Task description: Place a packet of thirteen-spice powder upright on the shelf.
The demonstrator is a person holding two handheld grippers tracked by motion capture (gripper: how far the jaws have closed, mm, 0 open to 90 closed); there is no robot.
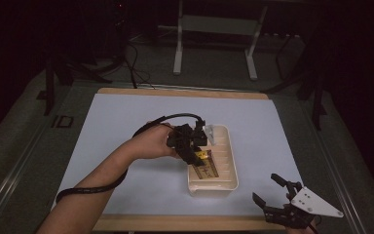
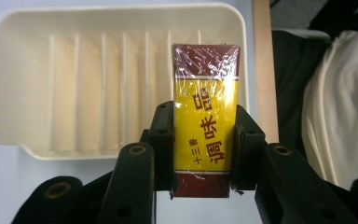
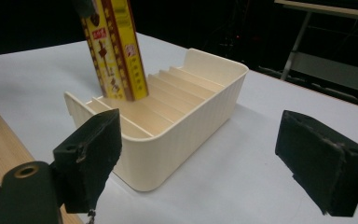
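Observation:
A yellow and dark red box [image 2: 205, 126] wrapped in clear film sits between the jaws of my left gripper [image 2: 204, 135], which is shut on its two narrow sides. In the high view the left gripper [image 1: 197, 156] holds the box [image 1: 205, 166] tilted over the cream tray [image 1: 233, 163] with ribbed dividers. In the right gripper view the box [image 3: 116, 51] reaches down into the near end of the tray [image 3: 186, 135]; I cannot tell if it touches the bottom. My right gripper [image 1: 265, 187] rests open near the table's front right edge, right of the tray, with nothing between its jaws [image 3: 205, 149].
The tray stands on a white mat [image 1: 126, 122] over a wooden table whose front edge [image 1: 175, 223] shows. A small pale object [image 1: 210, 132] sits at the tray's far end. A metal frame [image 1: 214, 29] stands behind the table. The person's pale clothing [image 2: 340, 102] is close by.

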